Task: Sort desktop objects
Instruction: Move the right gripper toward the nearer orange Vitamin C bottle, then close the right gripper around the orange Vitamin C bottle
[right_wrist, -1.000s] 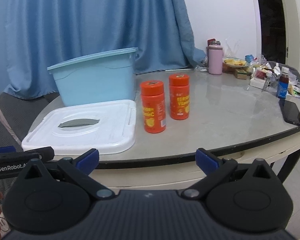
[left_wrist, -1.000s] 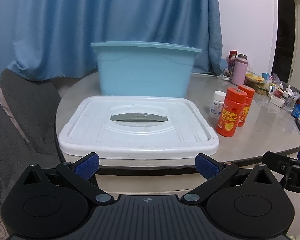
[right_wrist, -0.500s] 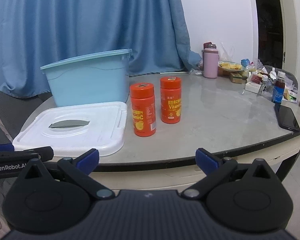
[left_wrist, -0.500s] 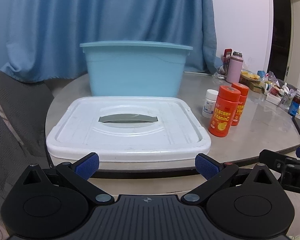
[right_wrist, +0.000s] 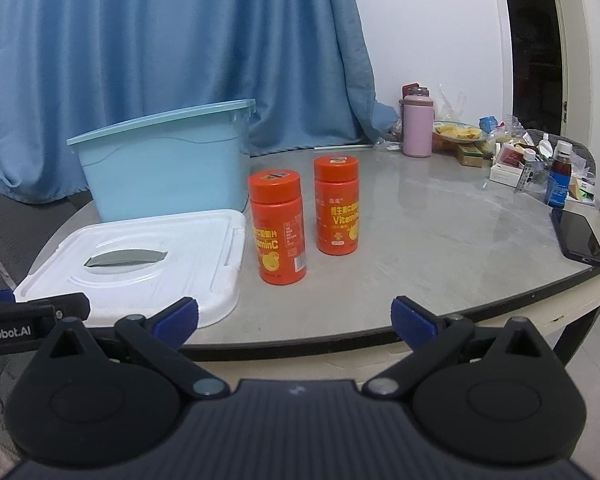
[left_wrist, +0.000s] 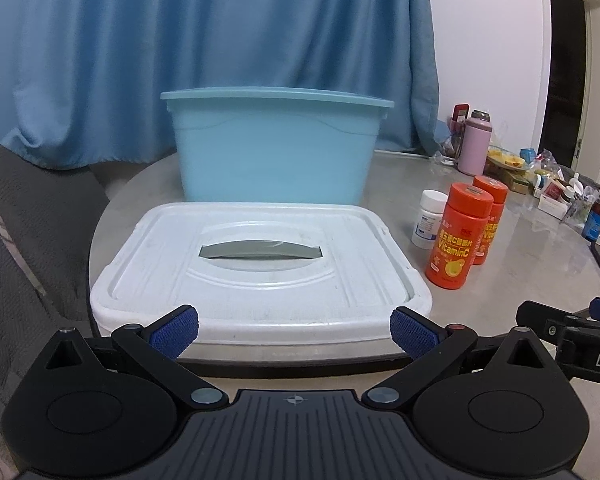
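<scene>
A light blue bin (left_wrist: 274, 152) stands open on the round table, with its white lid (left_wrist: 256, 264) lying flat in front of it. Two orange Vitamin C bottles (left_wrist: 456, 236) (left_wrist: 489, 216) and a small white bottle (left_wrist: 430, 219) stand right of the lid. My left gripper (left_wrist: 294, 330) is open and empty at the table's near edge, in front of the lid. My right gripper (right_wrist: 294, 318) is open and empty at the near edge, facing the nearer orange bottle (right_wrist: 277, 227) and the farther one (right_wrist: 337, 205). The bin (right_wrist: 160, 168) and lid (right_wrist: 140, 256) lie to its left.
A pink flask (right_wrist: 417, 126), food packets, boxes and a dark syrup bottle (right_wrist: 559, 174) crowd the table's far right. A black phone (right_wrist: 578, 237) lies near the right edge. A blue curtain hangs behind. A grey chair (left_wrist: 40, 216) stands at the left.
Both grippers have risen and moved a little closer to the table; the objects sit lower and larger in both views. Both stay open and nothing on the table has moved.
</scene>
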`<state>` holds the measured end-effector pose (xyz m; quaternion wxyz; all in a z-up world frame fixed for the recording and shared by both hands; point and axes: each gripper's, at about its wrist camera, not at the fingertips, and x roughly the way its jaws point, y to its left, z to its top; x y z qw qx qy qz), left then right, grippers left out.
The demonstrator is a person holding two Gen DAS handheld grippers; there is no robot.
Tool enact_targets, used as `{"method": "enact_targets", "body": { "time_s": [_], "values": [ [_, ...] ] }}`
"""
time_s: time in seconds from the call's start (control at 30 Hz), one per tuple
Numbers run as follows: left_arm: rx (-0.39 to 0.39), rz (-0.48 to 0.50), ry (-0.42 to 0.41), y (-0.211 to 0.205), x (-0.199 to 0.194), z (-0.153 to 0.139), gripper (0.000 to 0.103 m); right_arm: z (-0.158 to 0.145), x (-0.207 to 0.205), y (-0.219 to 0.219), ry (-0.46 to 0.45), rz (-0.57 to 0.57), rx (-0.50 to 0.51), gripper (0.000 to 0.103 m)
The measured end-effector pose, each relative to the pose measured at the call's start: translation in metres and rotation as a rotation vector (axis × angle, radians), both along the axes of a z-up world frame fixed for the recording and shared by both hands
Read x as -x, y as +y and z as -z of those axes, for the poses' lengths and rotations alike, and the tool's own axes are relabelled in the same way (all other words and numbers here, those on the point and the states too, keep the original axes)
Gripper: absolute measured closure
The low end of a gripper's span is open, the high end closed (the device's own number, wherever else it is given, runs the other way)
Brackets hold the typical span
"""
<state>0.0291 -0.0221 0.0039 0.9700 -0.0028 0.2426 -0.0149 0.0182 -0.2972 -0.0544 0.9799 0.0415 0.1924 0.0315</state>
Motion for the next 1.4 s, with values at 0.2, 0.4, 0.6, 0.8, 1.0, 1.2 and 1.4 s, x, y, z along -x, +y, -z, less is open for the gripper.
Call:
{"method": "enact_targets", "body": {
  "time_s": [0.2,0.4,0.6,0.8,1.0,1.2,1.4],
  "values": [
    [0.005,-0.013,0.0,0.004,-0.012,0.002,0.0,0.001,-0.015,0.002,-0.006,-0.004,0.001,0.0],
    [0.004,-0.021,-0.002,0.007,-0.028,0.002,0.0,0.001,-0.035,0.004,-0.012,0.002,-0.001,0.0],
    [0.006,-0.017,-0.007,0.007,-0.044,0.003,0.0,0.002,-0.056,0.005,-0.019,0.0,0.008,0.0],
    [0.007,-0.015,-0.012,0.007,-0.059,0.005,0.0,0.007,-0.074,0.009,-0.023,-0.002,0.014,0.0],
    [0.01,-0.016,-0.018,0.011,-0.074,0.008,0.0,0.009,-0.094,0.014,-0.027,-0.002,0.013,0.0],
    [0.003,-0.017,-0.023,0.016,-0.087,0.009,0.0,0.013,-0.114,0.019,-0.026,0.005,0.014,0.0],
    [0.001,-0.014,-0.026,0.02,-0.097,0.011,0.0,0.019,-0.129,0.024,-0.023,0.011,0.013,0.0]
  ]
}}
